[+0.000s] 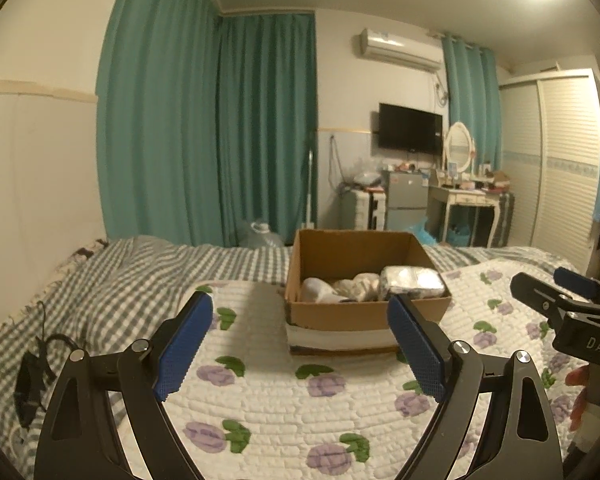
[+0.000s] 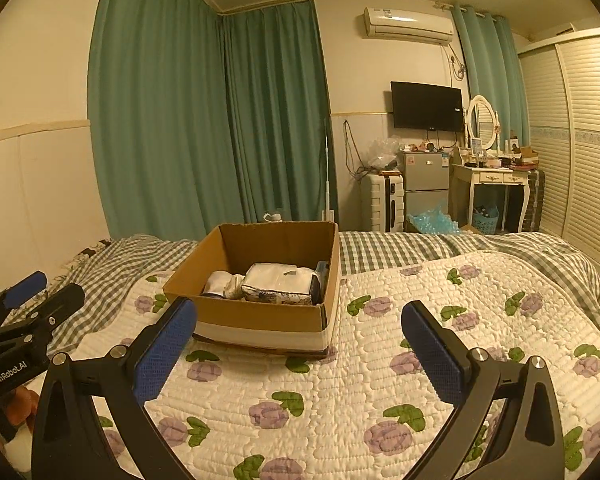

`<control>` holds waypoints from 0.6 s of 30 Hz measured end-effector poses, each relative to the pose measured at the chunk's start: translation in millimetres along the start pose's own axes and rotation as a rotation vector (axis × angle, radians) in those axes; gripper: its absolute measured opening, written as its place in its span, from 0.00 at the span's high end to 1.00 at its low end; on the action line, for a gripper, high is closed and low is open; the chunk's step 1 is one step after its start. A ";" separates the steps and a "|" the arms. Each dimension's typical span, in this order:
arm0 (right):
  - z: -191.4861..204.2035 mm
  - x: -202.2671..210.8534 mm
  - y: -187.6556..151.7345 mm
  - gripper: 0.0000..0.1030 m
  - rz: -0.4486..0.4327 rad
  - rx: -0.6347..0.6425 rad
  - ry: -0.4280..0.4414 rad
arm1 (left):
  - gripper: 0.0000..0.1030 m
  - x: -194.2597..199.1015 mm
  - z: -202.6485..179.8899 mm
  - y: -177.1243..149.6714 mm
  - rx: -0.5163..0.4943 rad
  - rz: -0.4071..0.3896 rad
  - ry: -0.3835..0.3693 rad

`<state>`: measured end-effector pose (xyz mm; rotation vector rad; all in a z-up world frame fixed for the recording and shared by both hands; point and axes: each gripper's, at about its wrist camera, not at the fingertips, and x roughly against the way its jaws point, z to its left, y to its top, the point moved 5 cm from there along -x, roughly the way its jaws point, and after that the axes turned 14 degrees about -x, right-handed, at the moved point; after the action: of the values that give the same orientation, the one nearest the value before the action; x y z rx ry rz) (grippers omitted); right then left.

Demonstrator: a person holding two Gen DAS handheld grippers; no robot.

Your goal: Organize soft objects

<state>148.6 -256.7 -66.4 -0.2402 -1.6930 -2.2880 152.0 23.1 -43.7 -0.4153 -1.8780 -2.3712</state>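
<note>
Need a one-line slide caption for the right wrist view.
Open right gripper above the floral quilt, facing a cardboard box already holding soft items.

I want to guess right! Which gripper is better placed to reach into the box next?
Probably the left gripper: the cardboard box sits straight between its open fingers. The right gripper, also open, has it off to the left.

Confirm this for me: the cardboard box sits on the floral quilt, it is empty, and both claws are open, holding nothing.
One thing is wrong: the cardboard box is not empty. The right wrist view shows soft bundles inside, including a white folded package. The rest stands: the box sits on the floral quilt, and the left claw and right claw are both open, holding nothing.
</note>
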 end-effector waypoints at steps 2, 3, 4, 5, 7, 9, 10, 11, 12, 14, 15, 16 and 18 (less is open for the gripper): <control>0.1 1.0 -0.1 0.00 -0.002 0.001 0.002 | 0.12 0.4 -0.2 0.1 0.000 -0.001 0.000; 0.1 1.4 0.0 0.00 -0.003 0.002 0.002 | 0.12 0.2 0.1 -0.1 0.000 0.000 0.002; 0.1 1.6 0.1 0.00 -0.002 0.003 0.003 | 0.12 0.2 0.3 -0.1 0.000 0.002 0.002; 0.1 1.9 -0.1 0.00 -0.004 0.002 0.003 | 0.12 0.3 0.6 -0.1 0.001 0.003 0.002; 0.4 1.3 -0.1 0.00 0.000 0.002 0.002 | 0.12 0.8 1.0 0.0 0.004 0.004 0.001; 0.4 1.6 -0.4 0.00 0.000 0.005 0.000 | 0.12 1.2 1.5 0.2 0.003 0.002 0.001; 0.7 1.7 -0.3 0.00 0.002 0.005 0.002 | 0.12 1.6 1.3 0.3 0.002 0.001 0.001; 0.9 1.5 -0.6 0.00 0.004 0.006 0.003 | 0.12 1.7 1.1 0.4 0.001 0.002 0.001; 1.0 1.8 -0.6 0.00 0.004 0.007 0.003 | 0.12 1.7 0.7 0.3 0.001 0.003 0.001; 1.3 1.8 -0.7 0.00 0.003 0.008 0.001 | 0.12 2.2 0.2 0.4 -0.004 0.006 0.000; 1.3 1.8 -0.6 0.00 0.002 0.006 0.002 | 0.12 1.8 0.7 0.3 -0.007 0.006 -0.001; 1.4 1.7 -0.6 0.00 0.003 0.006 0.003 | 0.12 1.8 0.9 0.4 -0.009 0.006 -0.002; 1.6 1.6 -0.8 0.00 0.003 0.007 0.002 | 0.12 1.7 0.8 0.5 -0.015 0.007 -0.006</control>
<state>146.8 -255.2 -66.2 -0.2392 -1.6982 -2.2794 150.5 23.9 -42.6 -0.4301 -1.8600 -2.3838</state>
